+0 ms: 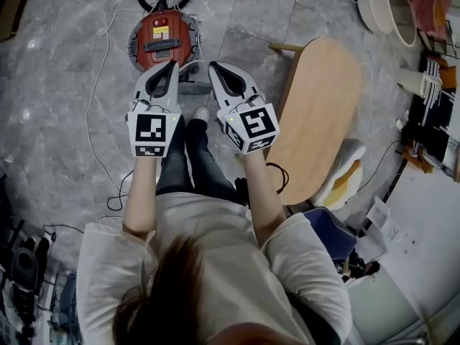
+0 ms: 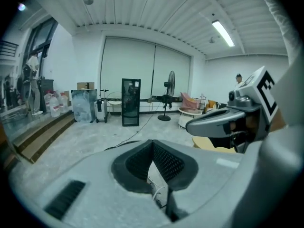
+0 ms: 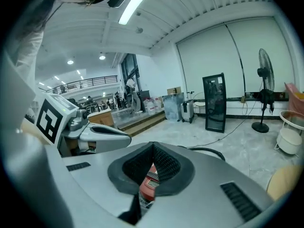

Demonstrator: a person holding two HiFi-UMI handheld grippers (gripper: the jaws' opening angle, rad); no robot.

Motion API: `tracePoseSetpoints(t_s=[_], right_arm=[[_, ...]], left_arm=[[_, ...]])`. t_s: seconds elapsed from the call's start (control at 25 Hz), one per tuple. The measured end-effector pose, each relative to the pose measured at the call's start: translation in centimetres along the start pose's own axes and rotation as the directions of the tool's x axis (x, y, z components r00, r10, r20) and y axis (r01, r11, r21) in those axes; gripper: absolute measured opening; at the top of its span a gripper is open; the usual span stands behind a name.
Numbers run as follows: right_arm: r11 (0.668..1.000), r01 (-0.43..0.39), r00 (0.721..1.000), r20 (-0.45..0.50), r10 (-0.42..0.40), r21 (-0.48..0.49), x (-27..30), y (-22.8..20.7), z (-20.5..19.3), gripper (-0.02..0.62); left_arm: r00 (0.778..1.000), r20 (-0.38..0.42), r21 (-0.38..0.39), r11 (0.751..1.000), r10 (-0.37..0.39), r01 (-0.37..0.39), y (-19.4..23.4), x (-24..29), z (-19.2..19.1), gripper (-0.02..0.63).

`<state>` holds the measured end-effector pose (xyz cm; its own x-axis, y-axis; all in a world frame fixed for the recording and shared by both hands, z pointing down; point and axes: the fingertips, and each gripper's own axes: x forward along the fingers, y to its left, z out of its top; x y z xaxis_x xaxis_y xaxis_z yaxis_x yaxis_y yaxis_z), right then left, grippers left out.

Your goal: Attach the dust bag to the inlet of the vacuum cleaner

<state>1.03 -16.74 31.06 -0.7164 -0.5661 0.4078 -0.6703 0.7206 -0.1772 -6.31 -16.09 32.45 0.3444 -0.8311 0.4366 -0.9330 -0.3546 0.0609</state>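
Person's forearms (image 1: pixel 141 192) extend forward; left gripper (image 1: pixel 167 66), right gripper (image 1: pixel 216 68) both closed, empty, above red vacuum cleaner (image 1: pixel 162 40).

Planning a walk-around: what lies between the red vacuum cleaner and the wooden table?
Bare grey floor, seen in the head view, between vacuum cleaner and wooden table; the right tongs hang over it.

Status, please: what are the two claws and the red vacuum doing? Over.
Left gripper shut, empty. Right gripper shut, empty. Vacuum on the floor ahead, untouched. No dust bag in sight; nothing in the way.
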Motion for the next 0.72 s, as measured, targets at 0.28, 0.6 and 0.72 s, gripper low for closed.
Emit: tracePoseSetpoints(t_s=[0.28, 0.6, 0.72], right_arm=[[0.999, 0.049, 0.996, 0.068, -0.049, 0.001, -4.7, 0.9, 5.4, 0.002], [0.995, 0.095, 0.987, 0.130, -0.090, -0.036, -11.7, 2.4, 9.7, 0.002], [0.991, 0.123, 0.982, 0.153, -0.113, -0.053, -14.1, 2.6, 10.8, 0.002]], left_arm=[[0.997, 0.074, 0.005, 1.000, -0.009, 0.008, -1.2, -4.1, 5.9, 0.016], [0.986, 0.165, -0.061, 0.998, 0.003, 0.008, -2.3, -8.9, 11.2, 0.017], [0.979, 0.203, -0.048, 0.999, -0.008, 0.018, -3.1, -10.4, 12.7, 0.017]])
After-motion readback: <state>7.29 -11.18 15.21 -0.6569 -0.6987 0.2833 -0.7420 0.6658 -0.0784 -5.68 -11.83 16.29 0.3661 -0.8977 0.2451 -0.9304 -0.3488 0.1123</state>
